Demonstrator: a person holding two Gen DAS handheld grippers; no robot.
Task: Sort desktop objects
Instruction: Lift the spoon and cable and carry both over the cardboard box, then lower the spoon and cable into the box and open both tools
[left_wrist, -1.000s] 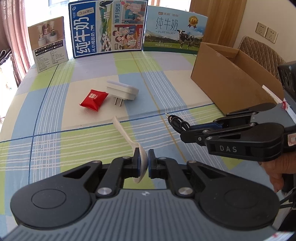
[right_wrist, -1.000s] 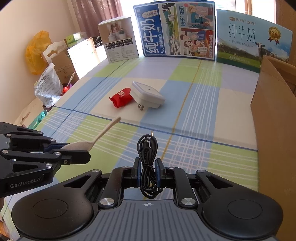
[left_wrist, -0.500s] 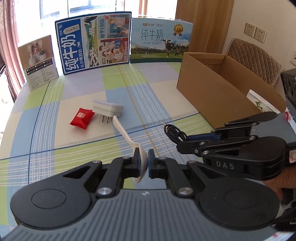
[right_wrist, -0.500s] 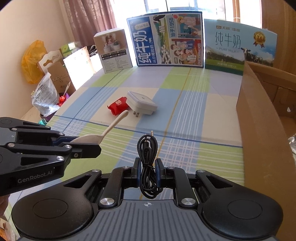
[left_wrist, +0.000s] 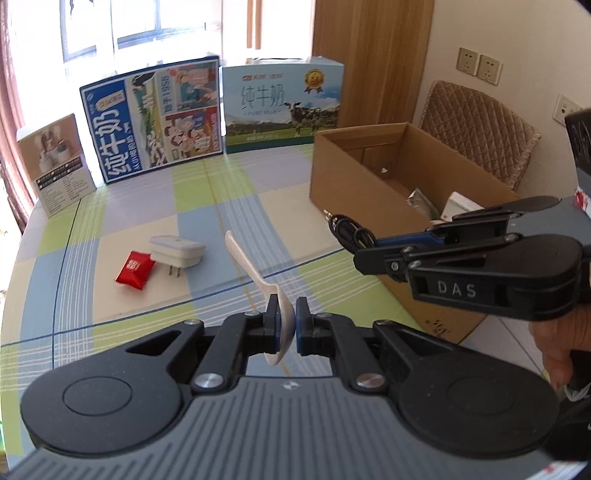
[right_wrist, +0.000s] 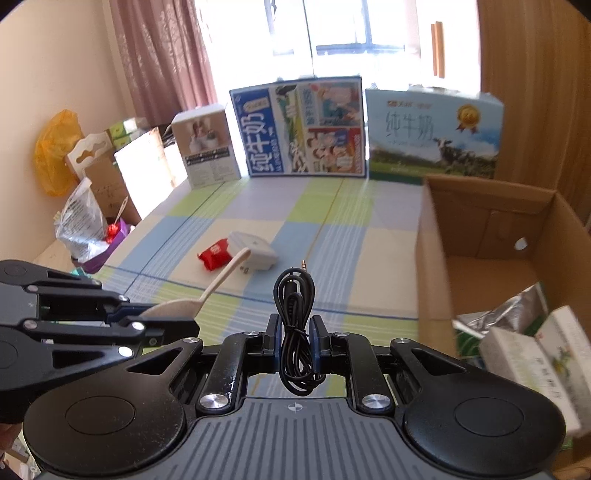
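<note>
My left gripper (left_wrist: 285, 325) is shut on the bowl of a white spoon (left_wrist: 245, 258), held above the table; the spoon also shows in the right wrist view (right_wrist: 218, 284). My right gripper (right_wrist: 294, 343) is shut on a coiled black audio cable (right_wrist: 293, 295), also seen in the left wrist view (left_wrist: 347, 232), just left of the open cardboard box (left_wrist: 369, 177). A white plug adapter (left_wrist: 177, 251) and a red packet (left_wrist: 135, 269) lie on the checked tablecloth.
The cardboard box (right_wrist: 491, 229) at the right holds a foil pouch (right_wrist: 513, 306) and a white carton (right_wrist: 535, 358). Milk cartons (left_wrist: 155, 122) and a small box (left_wrist: 55, 162) stand along the table's far edge. A chair (left_wrist: 476, 125) is behind the box.
Both grippers have lifted and moved right toward the box with the spoon and cable still held. The box interior has come into view.
</note>
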